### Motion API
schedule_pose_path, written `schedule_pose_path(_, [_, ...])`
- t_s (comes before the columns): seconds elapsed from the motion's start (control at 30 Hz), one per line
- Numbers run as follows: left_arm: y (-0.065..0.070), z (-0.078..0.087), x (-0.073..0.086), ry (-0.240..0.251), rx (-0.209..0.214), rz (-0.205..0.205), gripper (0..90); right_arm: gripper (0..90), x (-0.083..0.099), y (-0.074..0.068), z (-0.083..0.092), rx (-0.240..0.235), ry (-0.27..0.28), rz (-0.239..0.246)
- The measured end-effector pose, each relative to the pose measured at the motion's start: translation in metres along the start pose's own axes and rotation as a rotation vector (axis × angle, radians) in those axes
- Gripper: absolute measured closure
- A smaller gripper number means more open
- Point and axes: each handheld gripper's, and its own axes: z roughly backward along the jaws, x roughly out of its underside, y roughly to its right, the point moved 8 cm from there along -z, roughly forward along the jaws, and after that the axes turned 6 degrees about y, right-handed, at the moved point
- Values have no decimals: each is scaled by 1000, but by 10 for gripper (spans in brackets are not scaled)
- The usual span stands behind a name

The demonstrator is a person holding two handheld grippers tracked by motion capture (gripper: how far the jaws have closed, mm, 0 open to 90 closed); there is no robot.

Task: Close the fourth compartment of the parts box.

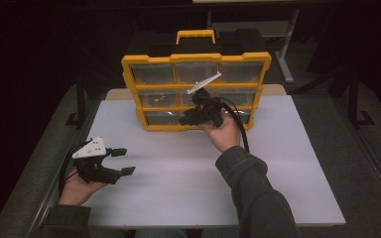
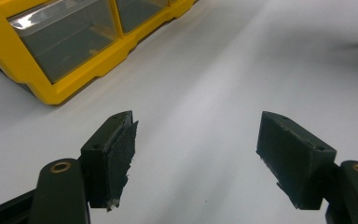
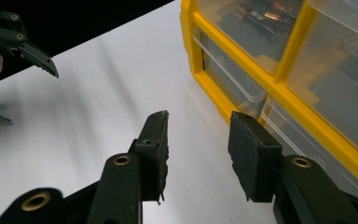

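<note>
Resting at the near left of the white table (image 1: 287,168), the left gripper (image 1: 123,161) lies low in the person's hand with its jaws spread wide and nothing between them, pointing out over bare tabletop; in the left gripper view the yellow organizer (image 2: 51,88) sits well off to the far left of its pads, so this hand is the distant one. Moving up the table, the right gripper (image 1: 187,119) is the one that matters: held up by the right hand (image 1: 224,133), it sits just in front of the bottom row of the yellow organizer (image 1: 196,91), jaws partly open and empty. In the right gripper view the bottom-row drawer (image 3: 233,93) lies just beyond and to the right of the fingertips, its clear front running long and level along the cabinet face. That looks like the hinge of the next move: the tongs would need to swing right to straddle the drawer's front lip. Farthest back stands the carry handle (image 1: 195,35).
</note>
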Motion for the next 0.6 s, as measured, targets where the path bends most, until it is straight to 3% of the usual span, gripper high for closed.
schedule_pose_path(0.6, [2,-5,0,-1,-2,2,268,487,32,17,30,22,33,-46])
